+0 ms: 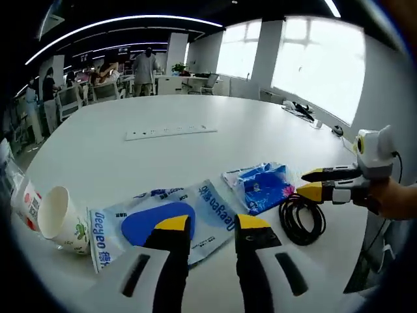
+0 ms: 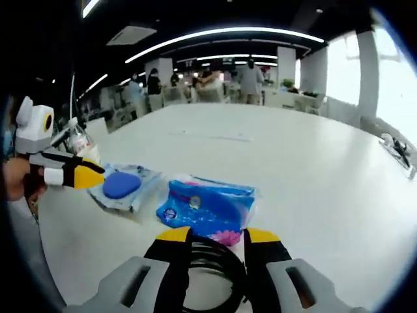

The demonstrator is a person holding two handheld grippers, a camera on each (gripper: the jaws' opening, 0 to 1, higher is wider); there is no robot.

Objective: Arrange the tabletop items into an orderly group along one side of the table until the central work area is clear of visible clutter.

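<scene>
Cataloguing the left gripper view: left gripper [image 1: 212, 225], jaws parted, nothing between them, poised over a clear packet with a blue oval pad [image 1: 171, 223] lying flat on the white table [image 1: 163, 163]. Paper cup [image 1: 60, 218] on its side at that packet's left end. Blue printed packet [image 1: 260, 185] just right of the clear one. Coiled black cable [image 1: 301, 218] beside it, at the table edge. Right gripper [image 1: 313, 183] enters from the right above the cable, jaws parted, empty. White power strip [image 1: 171, 132] farther back, well apart.

Right gripper view: right gripper [image 2: 213, 236], jaws spread either side of the black cable [image 2: 208, 274], not clamped. Blue printed packet [image 2: 208, 205] just beyond the tips. Clear packet [image 2: 124, 186] to its left, with the left gripper [image 2: 91, 175] at its edge.
</scene>
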